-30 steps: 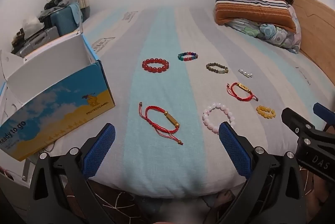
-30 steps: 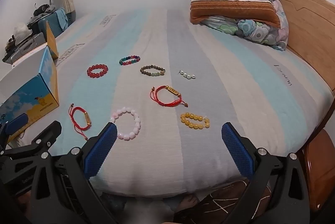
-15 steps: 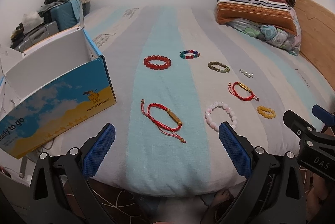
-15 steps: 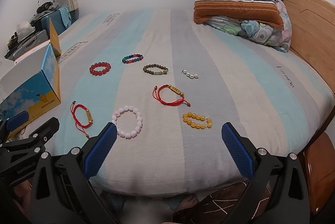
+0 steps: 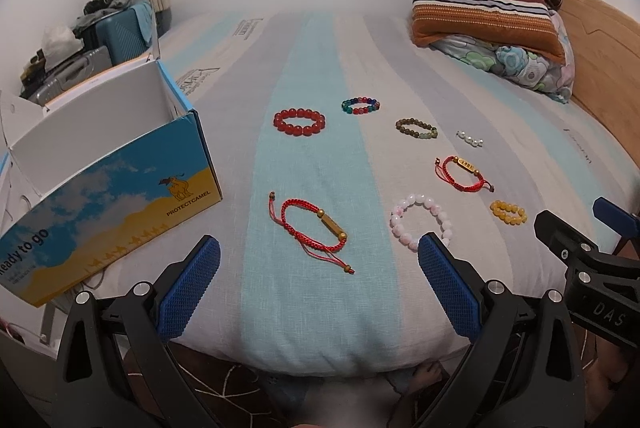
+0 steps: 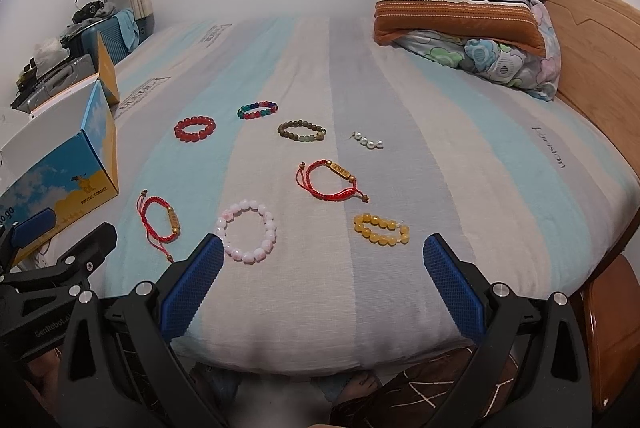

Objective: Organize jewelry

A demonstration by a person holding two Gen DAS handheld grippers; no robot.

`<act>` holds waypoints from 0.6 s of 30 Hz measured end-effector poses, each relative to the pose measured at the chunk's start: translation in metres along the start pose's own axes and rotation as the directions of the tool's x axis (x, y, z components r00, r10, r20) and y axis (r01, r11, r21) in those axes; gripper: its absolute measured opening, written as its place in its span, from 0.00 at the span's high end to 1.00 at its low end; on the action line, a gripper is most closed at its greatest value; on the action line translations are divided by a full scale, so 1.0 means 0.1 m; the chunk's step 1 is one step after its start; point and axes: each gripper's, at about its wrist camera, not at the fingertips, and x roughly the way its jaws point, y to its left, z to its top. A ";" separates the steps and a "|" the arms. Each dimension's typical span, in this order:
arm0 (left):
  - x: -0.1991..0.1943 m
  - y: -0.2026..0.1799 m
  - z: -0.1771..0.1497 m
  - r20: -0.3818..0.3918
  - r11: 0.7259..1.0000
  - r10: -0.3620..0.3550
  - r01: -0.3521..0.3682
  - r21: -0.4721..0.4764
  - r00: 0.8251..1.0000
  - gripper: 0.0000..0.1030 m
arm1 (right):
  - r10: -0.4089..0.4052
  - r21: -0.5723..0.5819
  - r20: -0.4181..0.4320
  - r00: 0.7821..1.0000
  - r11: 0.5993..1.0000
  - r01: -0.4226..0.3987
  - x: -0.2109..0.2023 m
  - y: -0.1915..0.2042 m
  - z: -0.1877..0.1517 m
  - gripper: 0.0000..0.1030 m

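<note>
Several bracelets lie on the striped bed. A red cord bracelet (image 5: 310, 228) lies just beyond my open, empty left gripper (image 5: 318, 288). A pink bead bracelet (image 5: 420, 220) touches its right fingertip in view. A yellow bead bracelet (image 6: 380, 228) and the pink one (image 6: 248, 234) lie just beyond my open, empty right gripper (image 6: 324, 284). Farther off are a second red cord bracelet (image 6: 330, 180), a red bead bracelet (image 6: 195, 127), a multicolour one (image 6: 257, 109), an olive one (image 6: 301, 131) and a pearl strand (image 6: 368, 141). An open blue-and-yellow box (image 5: 108, 184) stands at the left.
Striped pillows and a folded quilt (image 5: 492, 24) are piled at the far right by the wooden bed frame (image 6: 592, 40). Suitcases and clutter (image 5: 80, 44) stand beyond the box at the left. The bed's near edge (image 6: 320, 348) drops off below both grippers.
Both grippers have risen and eased forward over the bed edge, so the bracelets sit slightly nearer and lower in view. Both stay open. No jewelry has moved.
</note>
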 end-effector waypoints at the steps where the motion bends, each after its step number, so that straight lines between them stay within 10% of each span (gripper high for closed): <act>1: 0.00 0.00 0.00 -0.001 1.000 0.000 0.000 -0.001 1.000 0.06 | 0.001 -0.001 0.001 1.000 1.000 -0.001 0.00 0.01 0.00 0.07; 18: 0.01 -0.02 0.00 0.001 1.000 0.003 -0.003 0.004 1.000 0.05 | 0.004 -0.012 0.007 1.000 1.000 -0.004 0.00 0.05 0.00 0.07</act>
